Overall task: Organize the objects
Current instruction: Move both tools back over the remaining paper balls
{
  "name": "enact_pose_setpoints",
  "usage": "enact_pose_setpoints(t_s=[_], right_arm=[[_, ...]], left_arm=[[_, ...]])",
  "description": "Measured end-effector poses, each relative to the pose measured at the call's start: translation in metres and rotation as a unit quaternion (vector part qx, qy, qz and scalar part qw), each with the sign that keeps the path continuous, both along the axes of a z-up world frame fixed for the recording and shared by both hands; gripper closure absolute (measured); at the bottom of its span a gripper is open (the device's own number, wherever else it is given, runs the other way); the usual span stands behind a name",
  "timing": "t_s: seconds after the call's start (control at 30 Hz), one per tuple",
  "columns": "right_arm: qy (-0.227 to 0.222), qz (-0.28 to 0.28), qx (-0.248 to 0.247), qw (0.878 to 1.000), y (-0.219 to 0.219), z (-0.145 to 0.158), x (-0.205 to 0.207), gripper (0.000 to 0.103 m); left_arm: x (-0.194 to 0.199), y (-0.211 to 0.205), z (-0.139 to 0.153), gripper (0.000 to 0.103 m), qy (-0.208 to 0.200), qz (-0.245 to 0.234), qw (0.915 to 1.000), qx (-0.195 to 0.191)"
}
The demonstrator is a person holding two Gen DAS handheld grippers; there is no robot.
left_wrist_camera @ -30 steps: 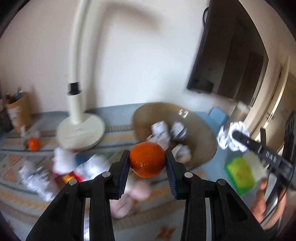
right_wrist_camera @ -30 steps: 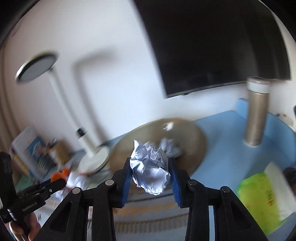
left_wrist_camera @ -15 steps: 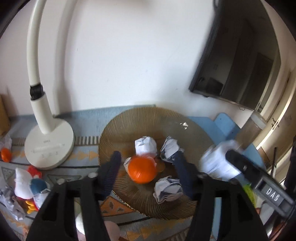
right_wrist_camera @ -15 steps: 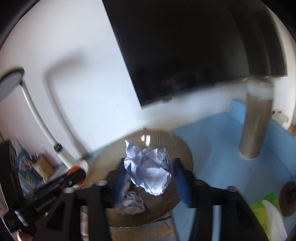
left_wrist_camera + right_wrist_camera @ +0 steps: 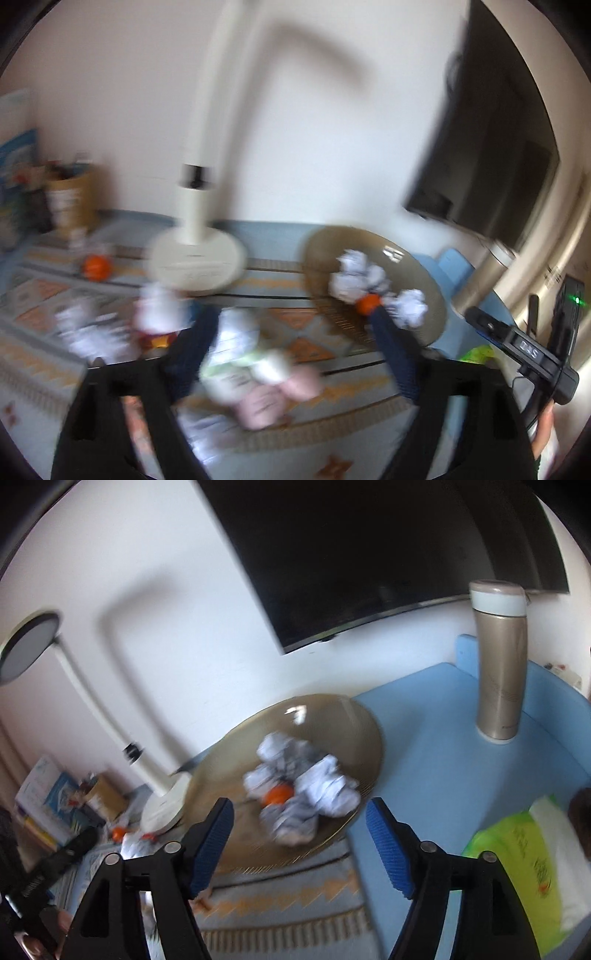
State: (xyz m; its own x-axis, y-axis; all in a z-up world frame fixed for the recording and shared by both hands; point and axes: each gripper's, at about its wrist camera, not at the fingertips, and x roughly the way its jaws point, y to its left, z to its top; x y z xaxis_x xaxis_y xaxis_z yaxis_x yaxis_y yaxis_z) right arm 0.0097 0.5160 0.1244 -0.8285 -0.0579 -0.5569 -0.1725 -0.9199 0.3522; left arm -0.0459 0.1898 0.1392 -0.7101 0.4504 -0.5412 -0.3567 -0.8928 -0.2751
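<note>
Orange (image 5: 277,794) (blurred) lies on plate (image 5: 347,716), beyond right claw (image 5: 300,835).

One brown plate (image 5: 354,716) holds one orange (image 5: 279,794) and what look like four crumpled paper balls (image 5: 328,788), though blur makes that count unsure. A second orange (image 5: 96,267) lies on the mat. There is one lamp (image 5: 197,254), one flask (image 5: 500,664), one green packet (image 5: 517,853) and two grippers (image 5: 291,332) (image 5: 299,827).
</note>
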Motion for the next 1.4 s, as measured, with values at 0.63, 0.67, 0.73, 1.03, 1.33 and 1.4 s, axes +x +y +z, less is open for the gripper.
enact_pose_setpoints(t_s=[0.63, 0.67, 0.73, 1.03, 1.33, 1.4], right_arm=[[-0.037, 0.106, 0.083, 0.99, -0.139, -0.079, 0.004, 0.01], [-0.045, 0.111, 0.089, 0.989, -0.141, -0.081, 0.001, 0.009], [-0.054, 0.114, 0.104, 0.986, -0.148, -0.083, -0.002, 0.009], [-0.04, 0.117, 0.183, 0.975, -0.171, -0.081, 0.005, 0.009], [-0.071, 0.128, 0.12, 0.982, -0.167, -0.077, -0.01, 0.009], [-0.07, 0.147, 0.09, 0.983, -0.174, -0.063, -0.022, 0.009]], left_arm=[[0.008, -0.166, -0.112, 0.001, -0.071, 0.214, 0.9697, -0.094], [0.009, -0.166, -0.113, 0.001, -0.071, 0.21, 0.9704, -0.096], [0.008, -0.163, -0.116, 0.001, -0.076, 0.202, 0.9712, -0.1], [0.014, -0.175, -0.116, 0.001, -0.074, 0.189, 0.9773, -0.059], [0.009, -0.167, -0.115, 0.001, -0.078, 0.155, 0.9824, -0.07], [0.002, -0.165, -0.111, 0.001, -0.081, 0.138, 0.9851, -0.063]])
